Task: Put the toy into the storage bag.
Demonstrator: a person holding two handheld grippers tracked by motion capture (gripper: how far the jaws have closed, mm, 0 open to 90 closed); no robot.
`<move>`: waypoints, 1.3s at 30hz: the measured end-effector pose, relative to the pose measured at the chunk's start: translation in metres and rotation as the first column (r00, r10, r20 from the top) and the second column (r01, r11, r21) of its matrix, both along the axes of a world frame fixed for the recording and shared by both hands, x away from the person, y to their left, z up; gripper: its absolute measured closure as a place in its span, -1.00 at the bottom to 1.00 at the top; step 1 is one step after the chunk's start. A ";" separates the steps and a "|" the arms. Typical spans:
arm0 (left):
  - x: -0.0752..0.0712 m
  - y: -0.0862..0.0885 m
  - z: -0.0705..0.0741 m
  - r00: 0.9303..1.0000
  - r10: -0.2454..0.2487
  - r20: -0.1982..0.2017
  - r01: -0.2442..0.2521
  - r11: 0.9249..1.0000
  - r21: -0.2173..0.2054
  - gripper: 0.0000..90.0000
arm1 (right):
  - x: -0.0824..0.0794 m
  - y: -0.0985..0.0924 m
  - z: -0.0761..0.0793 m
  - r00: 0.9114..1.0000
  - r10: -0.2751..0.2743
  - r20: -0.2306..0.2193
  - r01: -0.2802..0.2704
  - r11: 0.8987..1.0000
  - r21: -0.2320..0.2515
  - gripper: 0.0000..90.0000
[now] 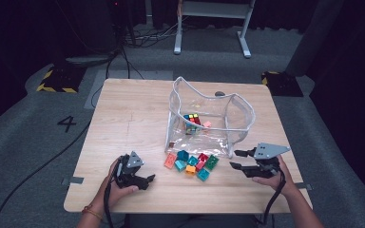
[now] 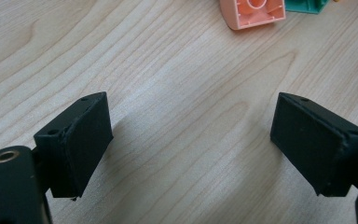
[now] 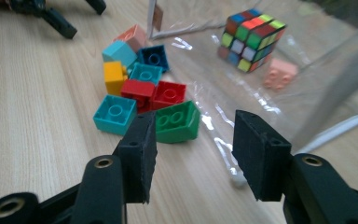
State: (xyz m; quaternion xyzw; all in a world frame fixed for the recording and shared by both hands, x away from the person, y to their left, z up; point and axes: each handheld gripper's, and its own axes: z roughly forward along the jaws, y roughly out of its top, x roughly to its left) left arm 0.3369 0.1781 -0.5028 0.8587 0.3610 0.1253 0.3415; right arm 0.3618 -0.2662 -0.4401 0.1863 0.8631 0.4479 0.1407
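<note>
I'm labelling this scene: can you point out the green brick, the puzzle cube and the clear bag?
green brick (image 3: 177, 121), right gripper view, studded top.
puzzle cube (image 3: 249, 39), right gripper view, front face.
clear bag (image 1: 240, 97), high view, white rim.

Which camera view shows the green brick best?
The right gripper view: the green brick lies close, just beyond the open right gripper, studs visible. The high view shows it small beside the clear bag.
</note>
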 end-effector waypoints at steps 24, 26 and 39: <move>0.000 0.000 0.000 1.000 -0.001 -0.001 0.001 1.000 0.001 -0.72 | 0.029 0.057 -0.054 0.992 -0.047 -0.118 0.042 0.998 -0.049 -0.24; 0.000 0.000 0.000 1.000 -0.002 0.000 0.002 1.000 0.001 -0.72 | 0.031 0.058 -0.058 0.993 -0.053 -0.108 0.045 0.996 -0.078 -0.26; 0.000 0.000 0.000 1.000 -0.001 0.001 0.001 1.000 -0.001 -0.72 | 0.032 0.065 -0.063 0.989 -0.070 -0.129 0.063 0.996 -0.061 -0.09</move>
